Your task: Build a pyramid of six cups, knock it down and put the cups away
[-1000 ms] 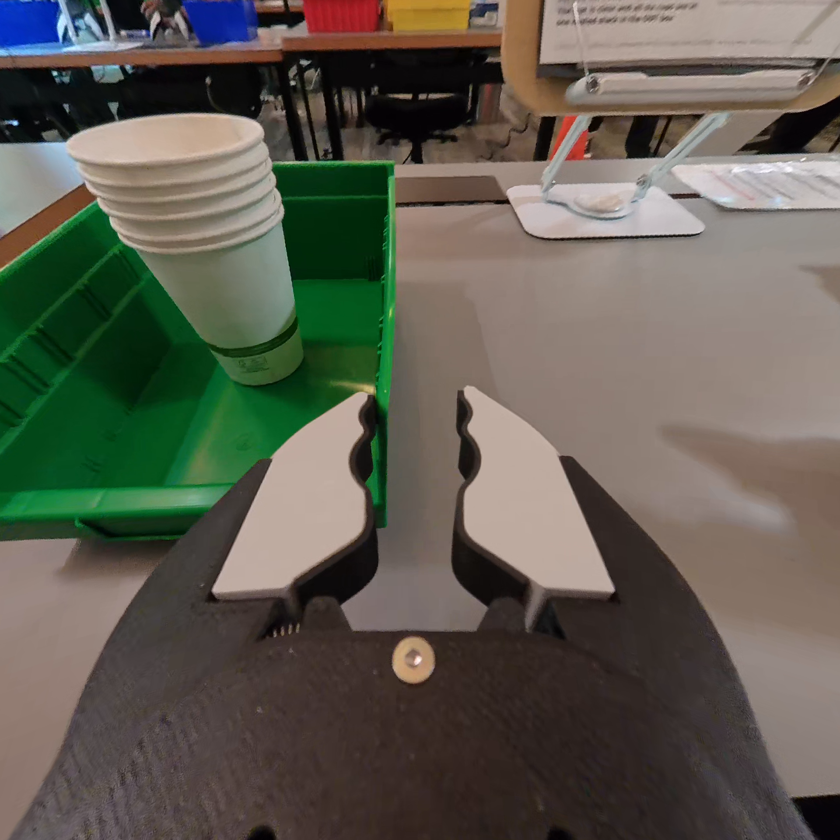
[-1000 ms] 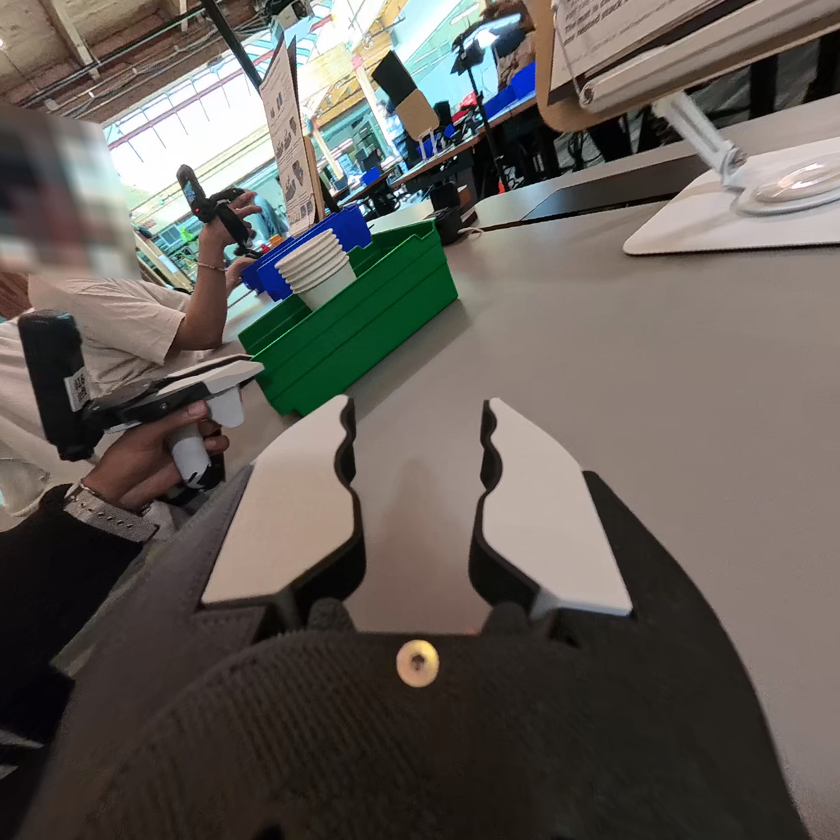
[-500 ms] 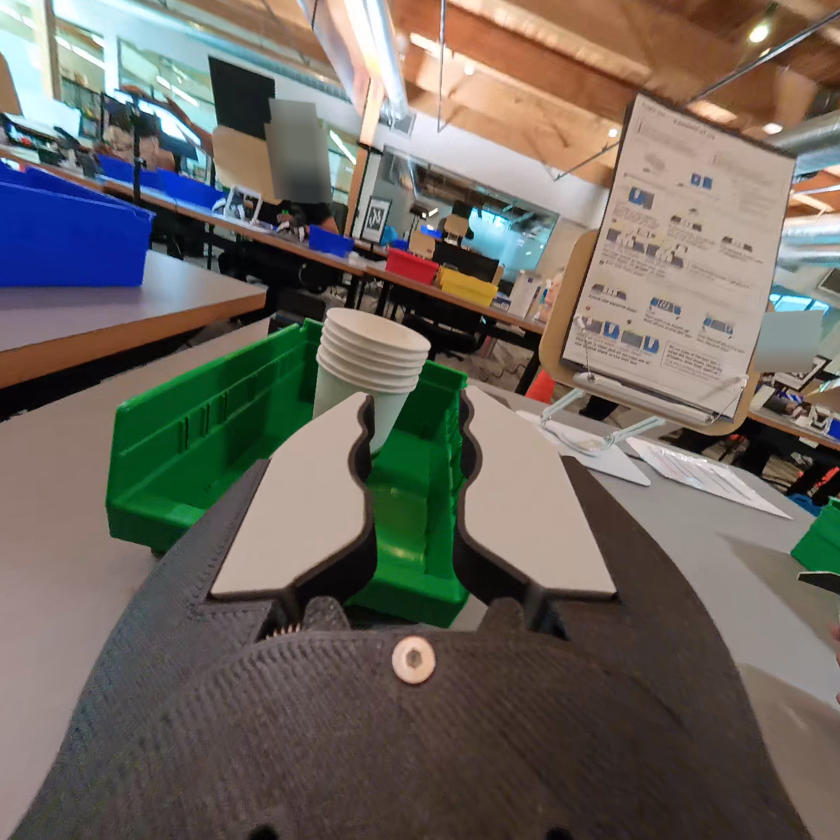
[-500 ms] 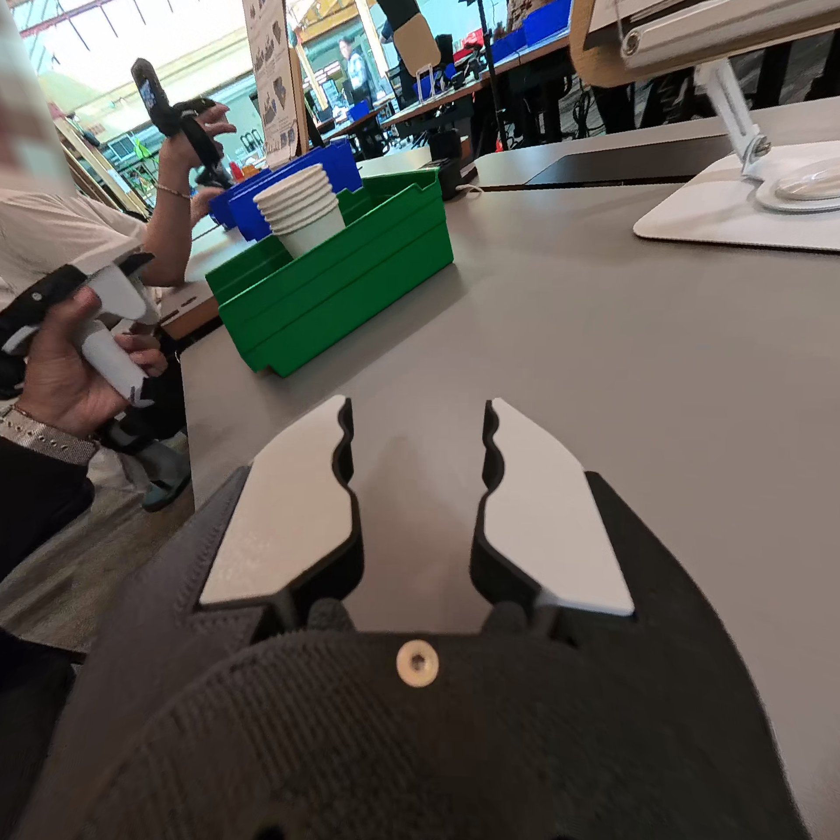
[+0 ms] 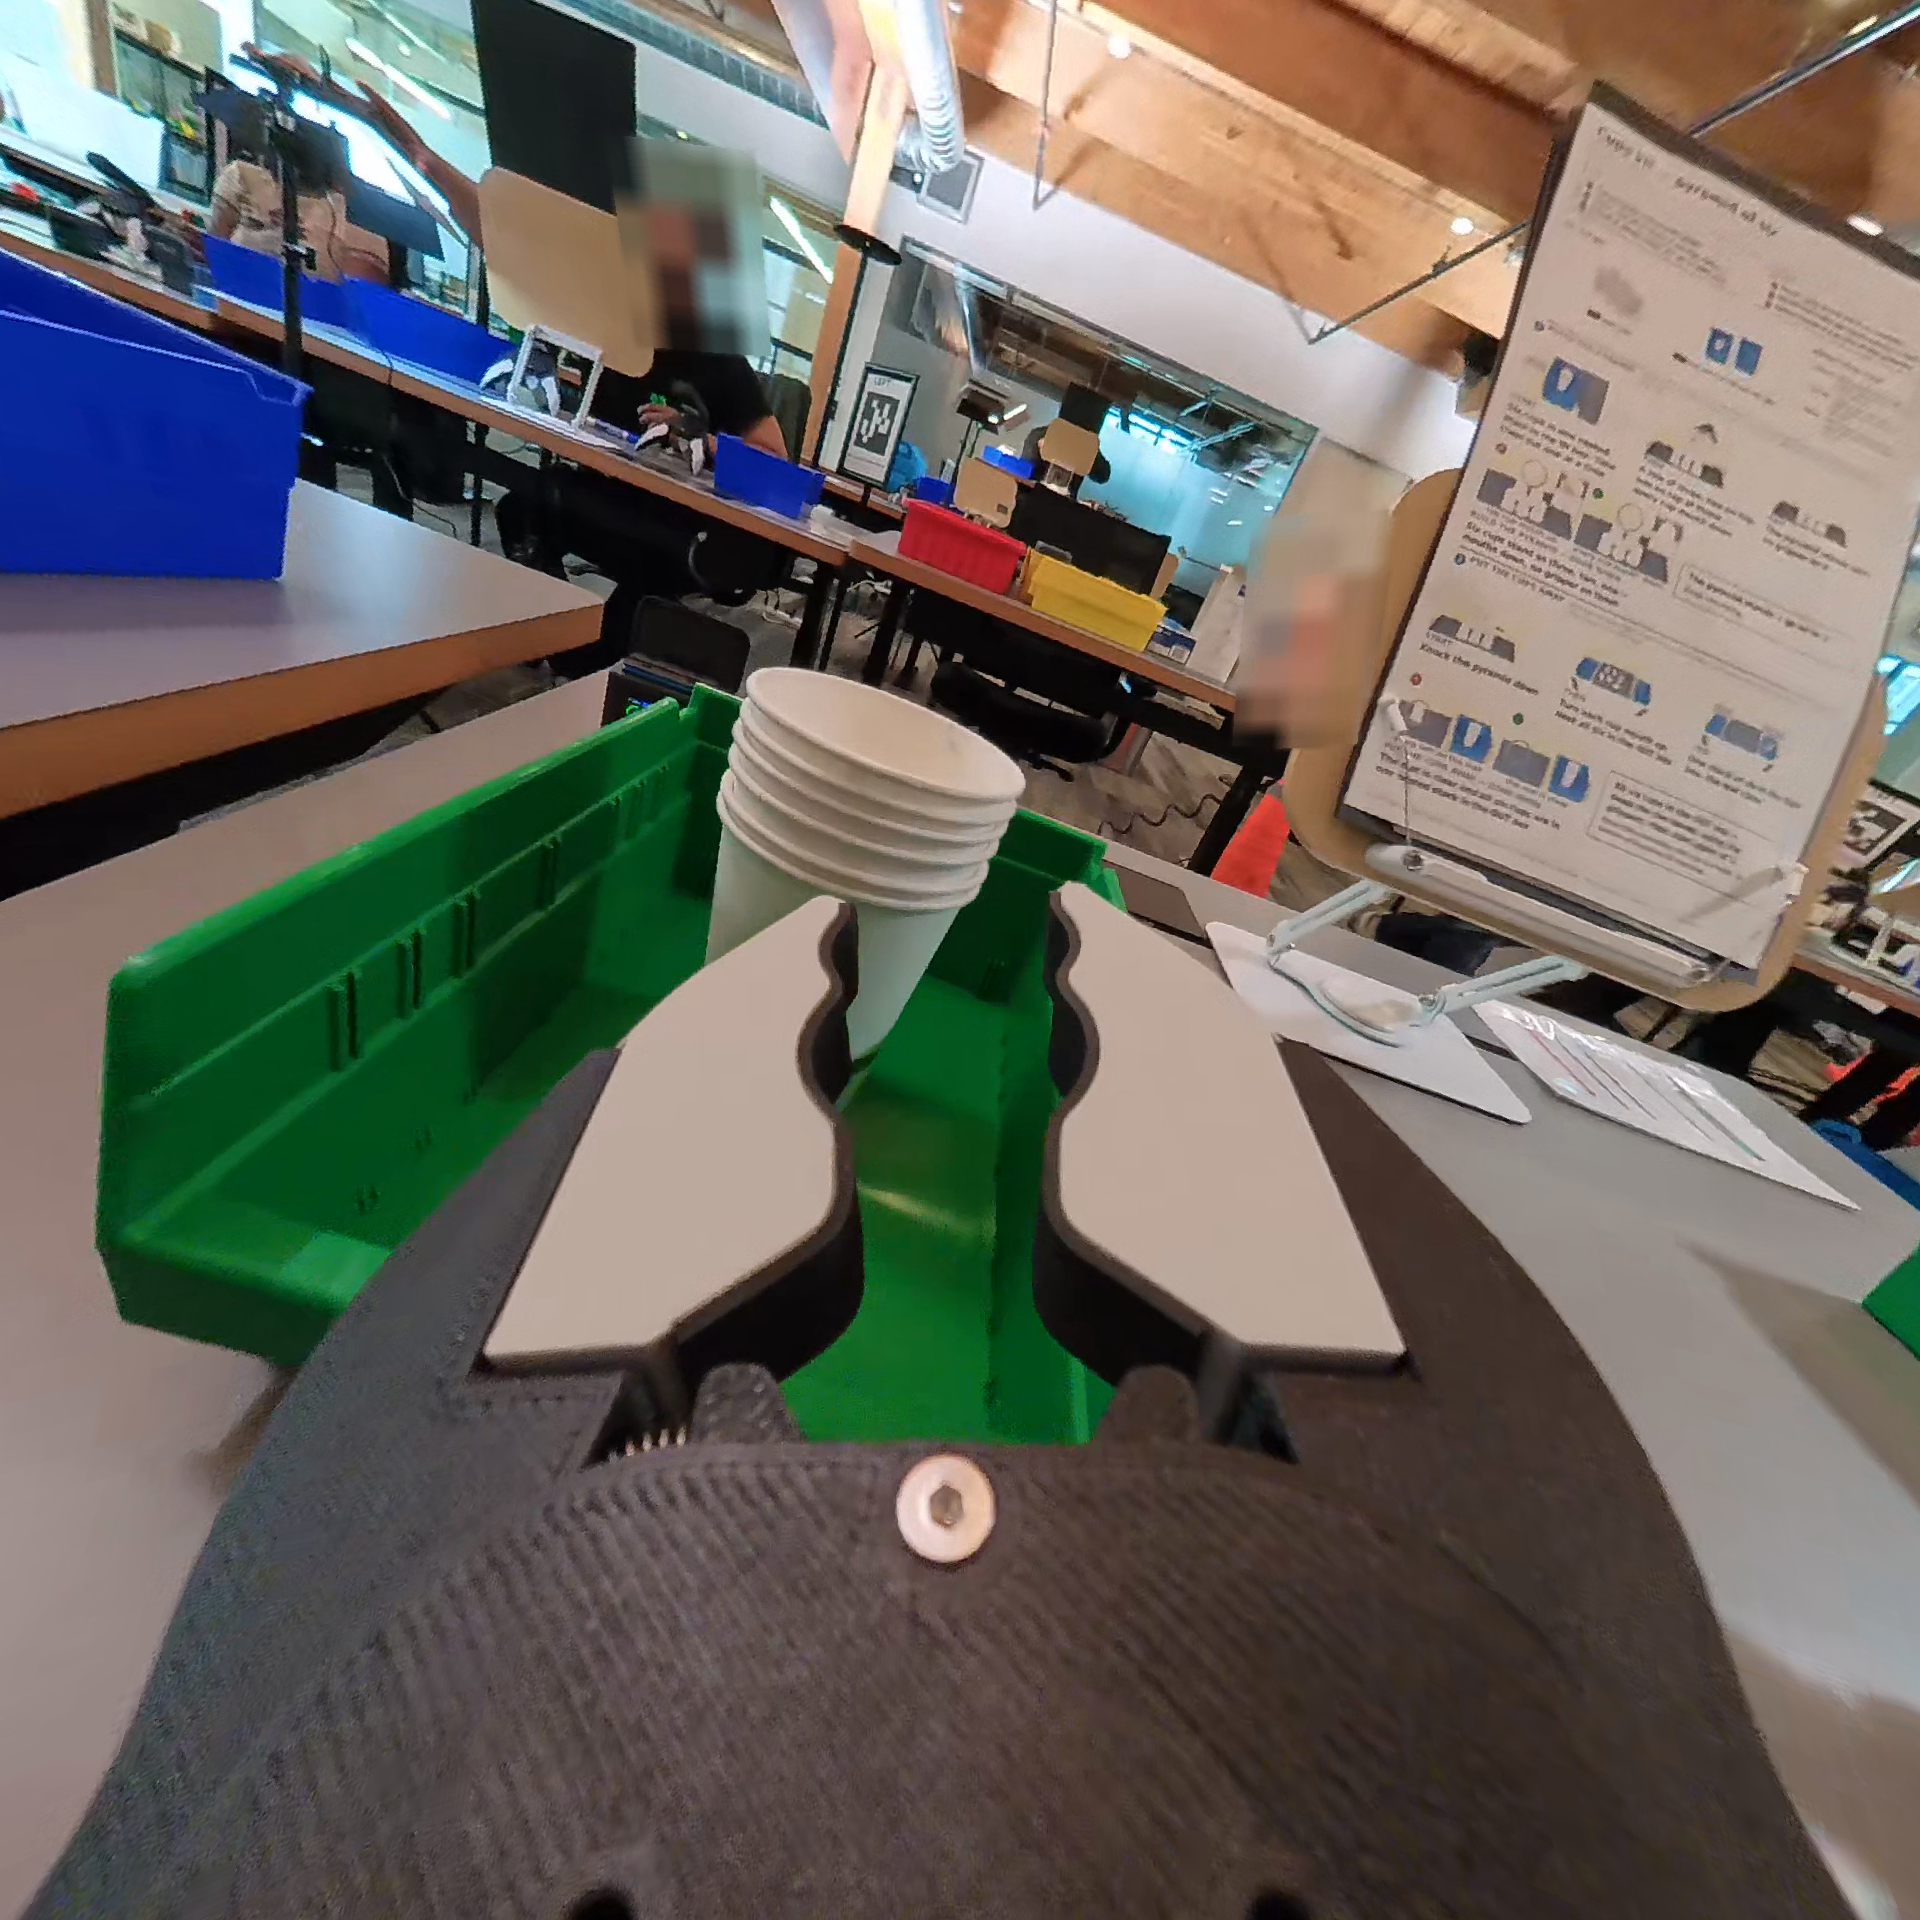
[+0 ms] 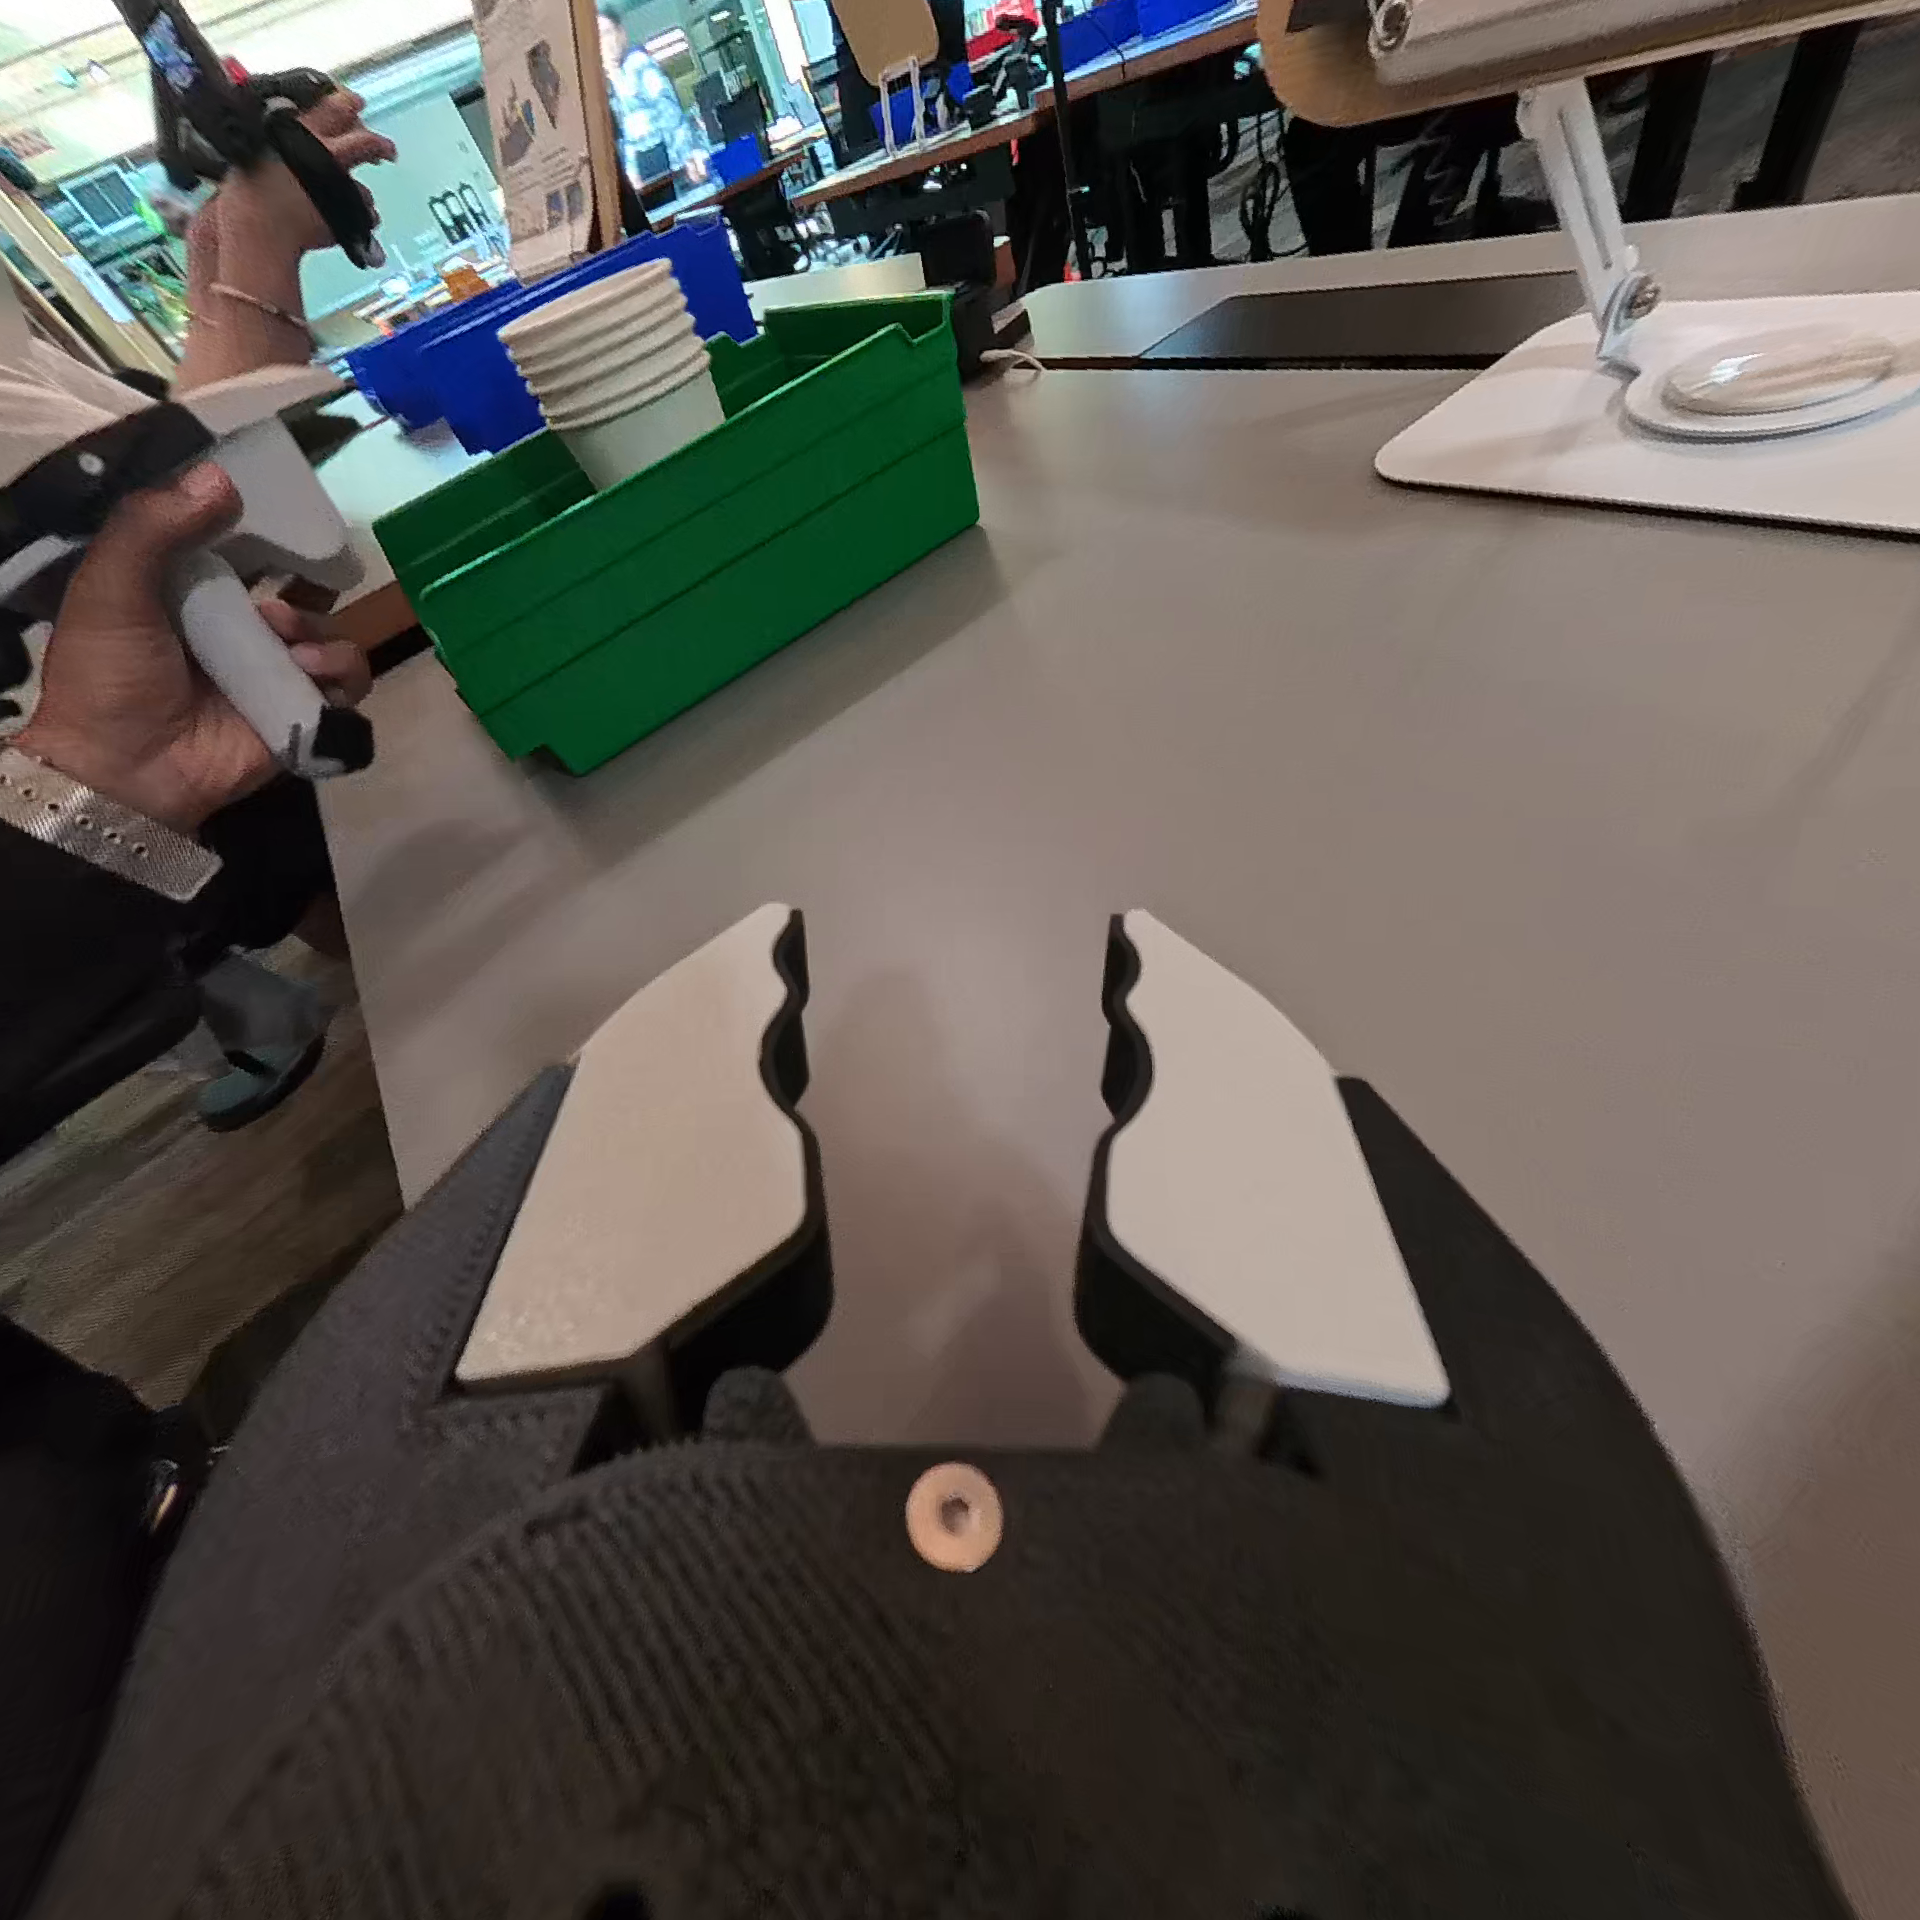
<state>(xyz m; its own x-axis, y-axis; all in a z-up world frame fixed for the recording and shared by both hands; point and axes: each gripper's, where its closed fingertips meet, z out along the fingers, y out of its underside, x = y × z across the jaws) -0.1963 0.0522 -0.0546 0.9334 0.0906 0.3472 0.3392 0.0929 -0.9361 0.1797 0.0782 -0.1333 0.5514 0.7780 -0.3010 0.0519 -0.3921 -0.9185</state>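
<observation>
The left gripper [image 5: 945,925] is held low at the near end of a green bin [image 5: 343,1049], its two grey-faced fingers [image 5: 717,1132] spread apart with nothing between them. It points along the bin's length, and the bin's floor shows through the gap. A stack of white paper cups [image 5: 862,790] stands inside the bin, farther in than the fingertips and a little to their left; the left finger hides the stack's lower part from this camera, so whether the finger touches it cannot be told. In the right wrist view the left gripper's white handle, gripped by the person's hand [image 6: 135,675], sits just off the table's edge, near the bin's near end.

The right gripper [image 6: 951,920] hovers over the bare grey table [image 6: 1299,727], its fingers likewise parted and empty. The green bin [image 6: 727,582] and its cup stack [image 6: 623,384] lie well ahead and to its left, clearly apart from it.

To the right of the bin, a white stand base [image 6: 1558,457] rests on the table and carries a board with a printed instruction sheet [image 5: 1662,520]. A loose sheet of paper [image 5: 1652,1101] lies beside the base. Blue bins [image 5: 125,447] sit on neighbouring tables behind.
</observation>
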